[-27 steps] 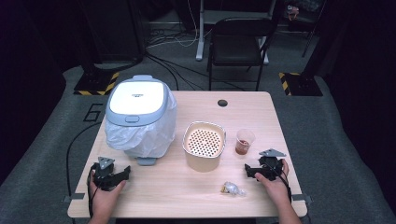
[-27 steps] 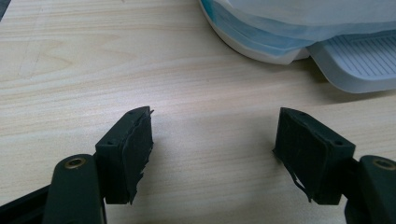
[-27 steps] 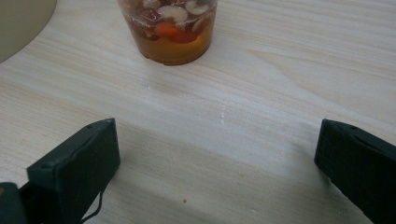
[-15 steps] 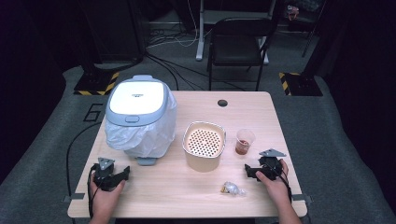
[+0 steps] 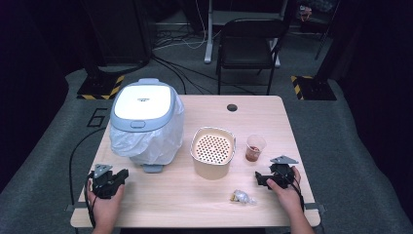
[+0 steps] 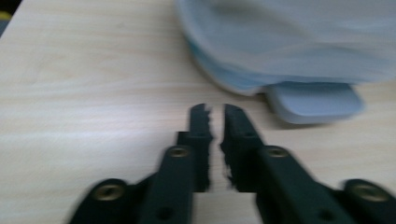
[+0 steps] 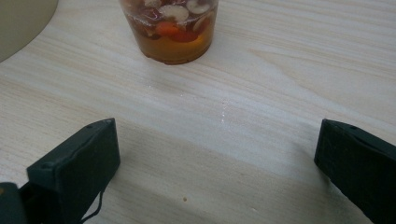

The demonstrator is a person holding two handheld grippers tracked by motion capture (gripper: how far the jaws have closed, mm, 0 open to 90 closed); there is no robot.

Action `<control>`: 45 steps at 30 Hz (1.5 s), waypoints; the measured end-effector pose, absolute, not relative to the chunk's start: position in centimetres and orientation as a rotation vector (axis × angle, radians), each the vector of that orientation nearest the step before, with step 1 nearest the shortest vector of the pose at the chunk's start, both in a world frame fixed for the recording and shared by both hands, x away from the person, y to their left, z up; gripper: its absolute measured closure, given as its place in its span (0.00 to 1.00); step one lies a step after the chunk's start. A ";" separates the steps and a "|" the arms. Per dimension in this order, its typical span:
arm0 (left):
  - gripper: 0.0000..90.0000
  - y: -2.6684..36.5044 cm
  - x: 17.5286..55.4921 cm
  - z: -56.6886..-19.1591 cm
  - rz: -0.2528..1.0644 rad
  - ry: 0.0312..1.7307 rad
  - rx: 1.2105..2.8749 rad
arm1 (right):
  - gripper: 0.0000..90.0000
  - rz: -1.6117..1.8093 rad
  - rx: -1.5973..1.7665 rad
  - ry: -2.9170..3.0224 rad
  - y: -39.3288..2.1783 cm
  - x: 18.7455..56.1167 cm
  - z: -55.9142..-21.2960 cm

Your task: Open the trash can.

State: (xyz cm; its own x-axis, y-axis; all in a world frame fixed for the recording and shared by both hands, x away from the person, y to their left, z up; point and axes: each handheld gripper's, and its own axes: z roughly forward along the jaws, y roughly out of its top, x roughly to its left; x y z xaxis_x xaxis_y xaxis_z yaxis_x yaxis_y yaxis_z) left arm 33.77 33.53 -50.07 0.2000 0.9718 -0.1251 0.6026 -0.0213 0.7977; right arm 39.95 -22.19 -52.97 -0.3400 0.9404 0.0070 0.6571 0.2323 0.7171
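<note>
The right gripper (image 7: 217, 154) gapes empty before a plastic cup (image 7: 169, 28) – its rim cut off. The left gripper (image 6: 214, 112), closed on nothing, faces the blurred bin (image 6: 289, 42).

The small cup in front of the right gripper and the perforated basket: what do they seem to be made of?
The small cup looks like thin clear plastic: the amber liquid and food pieces show through its glossy wall, though glass cannot be ruled out. The perforated basket seems to be matte beige plastic, or perhaps coated metal: its colour is even, without shine, and its floor has regular round holes.
</note>
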 end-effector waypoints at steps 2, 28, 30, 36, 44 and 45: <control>1.00 33.0 33.7 -50.0 0.607 1.477 1.690 | 0.00 0.886 1.466 2.082 -22.2 39.9 -53.0; 1.00 27.6 35.8 -51.1 0.628 1.345 1.738 | 0.00 0.886 1.466 2.082 -22.2 39.9 -53.0; 1.00 27.5 35.9 -51.2 0.654 1.342 1.728 | 0.00 0.886 1.466 2.082 -22.2 39.9 -53.0; 1.00 27.7 35.9 -51.4 0.664 1.339 1.729 | 0.00 0.886 1.465 2.082 -22.2 39.9 -53.0; 1.00 27.6 35.7 -51.8 0.713 1.303 1.753 | 0.00 0.886 1.466 2.082 -22.2 39.9 -53.0; 1.00 27.6 35.7 -51.8 0.713 1.303 1.753 | 0.00 0.886 1.466 2.082 -22.2 39.9 -53.0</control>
